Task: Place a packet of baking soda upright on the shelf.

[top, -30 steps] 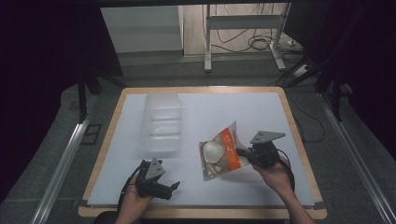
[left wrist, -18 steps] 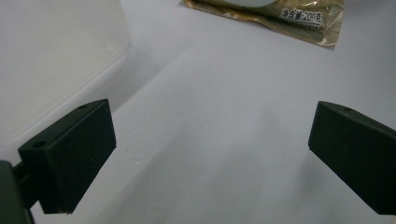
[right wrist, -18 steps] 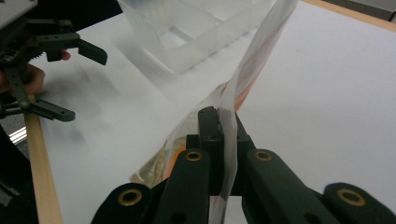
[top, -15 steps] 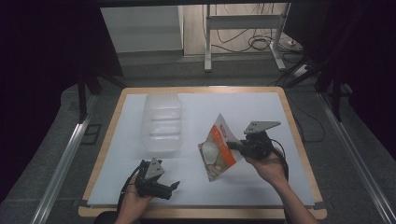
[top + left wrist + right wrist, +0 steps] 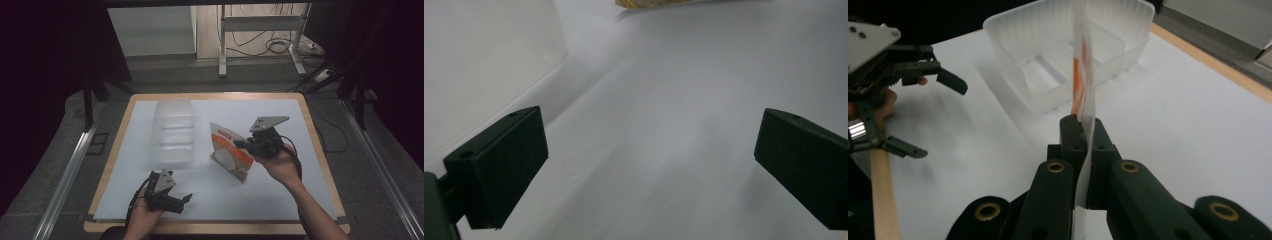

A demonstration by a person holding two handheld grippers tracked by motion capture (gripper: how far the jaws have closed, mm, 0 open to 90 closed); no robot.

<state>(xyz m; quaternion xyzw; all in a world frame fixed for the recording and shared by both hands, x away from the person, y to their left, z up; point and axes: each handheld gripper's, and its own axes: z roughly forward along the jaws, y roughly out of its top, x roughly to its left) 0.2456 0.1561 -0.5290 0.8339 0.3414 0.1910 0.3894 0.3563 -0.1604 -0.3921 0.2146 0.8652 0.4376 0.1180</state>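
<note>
A wooden-edged table [image 5: 116, 165] under a white sheet took up the middle of the high view, standing on a grey floor with a metal rail [image 5: 70, 172] along its left side. On the left half of the sheet lay a clear plastic tray [image 5: 174, 131] with several compartments, its long side running away from the person; in the right gripper view the same tray [image 5: 1073, 55] stood just beyond the pinched packet, with the nearest compartments seen open. Right of the tray, lifted off the sheet, hung a white and orange snack bag [image 5: 231, 150], tilted with one lower corner pointing down toward the table. The right gripper [image 5: 246, 145] was clamped on the bag's right edge, held up in the person's right hand [image 5: 279, 162]; in the right gripper view the jaws stood pressed together on the thin edge of the bag [image 5: 1083, 100], which rose edge-on between them. The left gripper [image 5: 186, 200] rested low near the front edge of the table, in front of the tray, held in the left hand [image 5: 145, 210]; its jaws stood wide apart with only bare white sheet between them. At the top of the left gripper view a yellowish strip [image 5: 659, 3] showed, probably the bag's lower edge, though too little of it was seen to be sure
</note>
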